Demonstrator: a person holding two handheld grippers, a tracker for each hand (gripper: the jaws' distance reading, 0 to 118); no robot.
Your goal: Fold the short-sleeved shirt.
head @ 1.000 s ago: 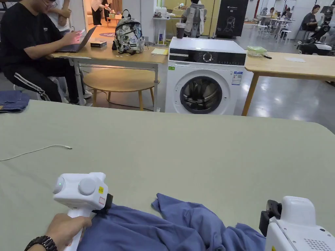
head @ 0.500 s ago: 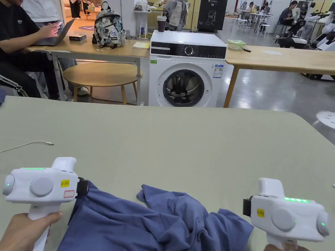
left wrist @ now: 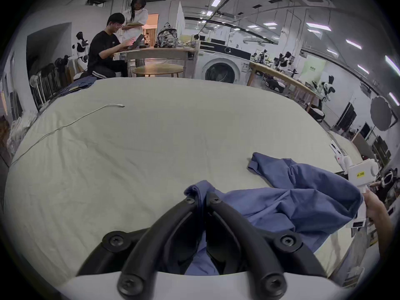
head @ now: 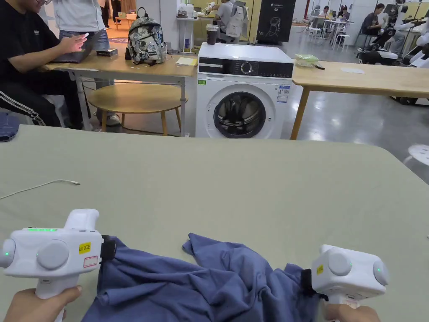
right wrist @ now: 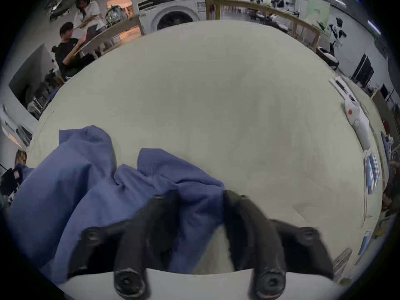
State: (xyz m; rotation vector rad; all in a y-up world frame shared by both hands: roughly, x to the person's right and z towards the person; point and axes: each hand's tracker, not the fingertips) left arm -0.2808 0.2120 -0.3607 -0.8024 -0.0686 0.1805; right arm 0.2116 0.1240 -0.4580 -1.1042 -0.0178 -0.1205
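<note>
The blue short-sleeved shirt (head: 201, 285) lies crumpled at the near edge of the pale green table (head: 251, 184). My left gripper (head: 109, 248) is at the shirt's left end; in the left gripper view (left wrist: 201, 198) its jaws are shut on a bunched edge of the shirt (left wrist: 292, 198). My right gripper (head: 308, 281) is at the shirt's right end. In the right gripper view (right wrist: 199, 196) its jaws stand apart, with a fold of the shirt (right wrist: 108, 192) lying between them and against the left jaw. The right gripper (left wrist: 359, 174) and its hand also show in the left gripper view.
A white cable (head: 42, 187) lies on the table's left. A white device (right wrist: 355, 120) rests near the table's right edge. Beyond the far edge stand a washing machine (head: 245, 94), wooden tables (head: 364, 79) and a seated person (head: 29, 54).
My right gripper has turned and moved left, down onto the shirt's right end. The left gripper still holds the shirt's left edge. The head camera has shifted slightly.
</note>
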